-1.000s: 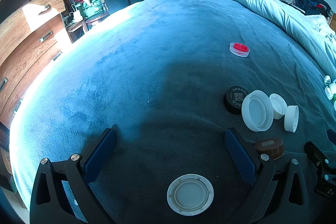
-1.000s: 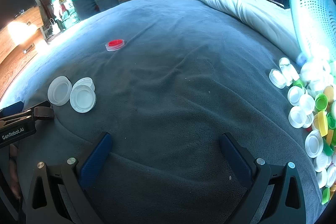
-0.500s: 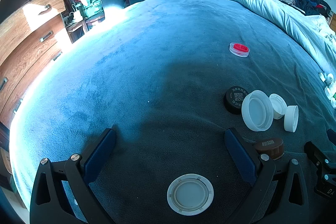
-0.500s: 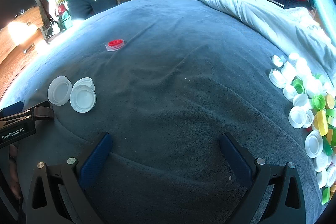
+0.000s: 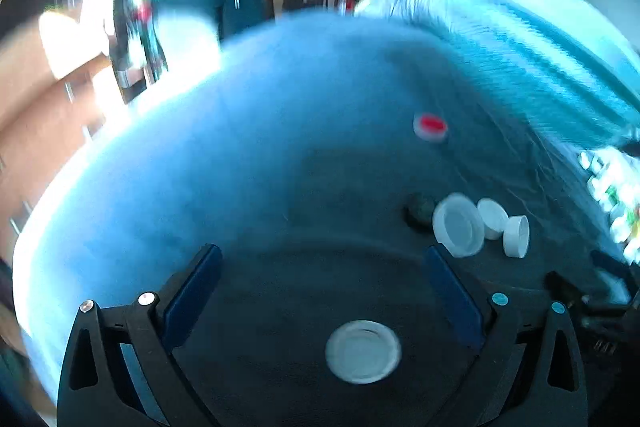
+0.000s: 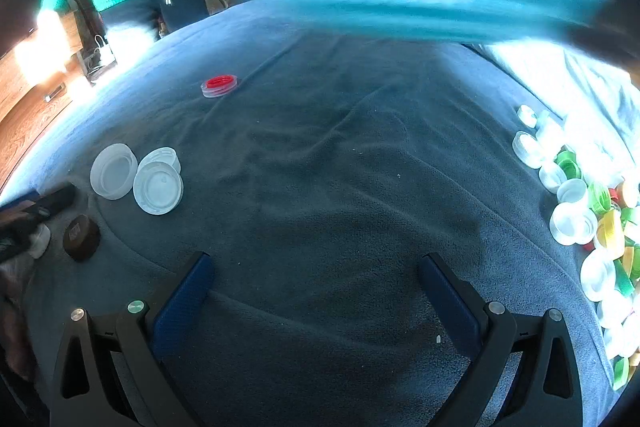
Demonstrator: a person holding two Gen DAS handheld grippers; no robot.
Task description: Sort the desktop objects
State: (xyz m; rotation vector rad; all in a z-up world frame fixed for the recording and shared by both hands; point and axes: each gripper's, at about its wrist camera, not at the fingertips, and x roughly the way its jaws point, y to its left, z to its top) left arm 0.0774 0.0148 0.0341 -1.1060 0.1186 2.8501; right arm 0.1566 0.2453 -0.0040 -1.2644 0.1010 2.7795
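Lying flat on the blue blanket (image 5: 248,155), a white lid (image 5: 363,351) sits low between the spread, empty jaws of the left gripper (image 5: 320,291) — closer to the wrist than to the fingertips, a shade right of centre, round and so without a long axis to line up on; I judge the left the nearer by far. The right gripper (image 6: 316,291) also stands wide open over bare blanket, holding nothing. Its sharper view shows what the blurred left one barely does — a heap of white, green and yellow caps (image 6: 592,223) at the right edge, a brown cap (image 6: 82,237) near the left, and a red lid (image 6: 219,85) well apart up the bed.
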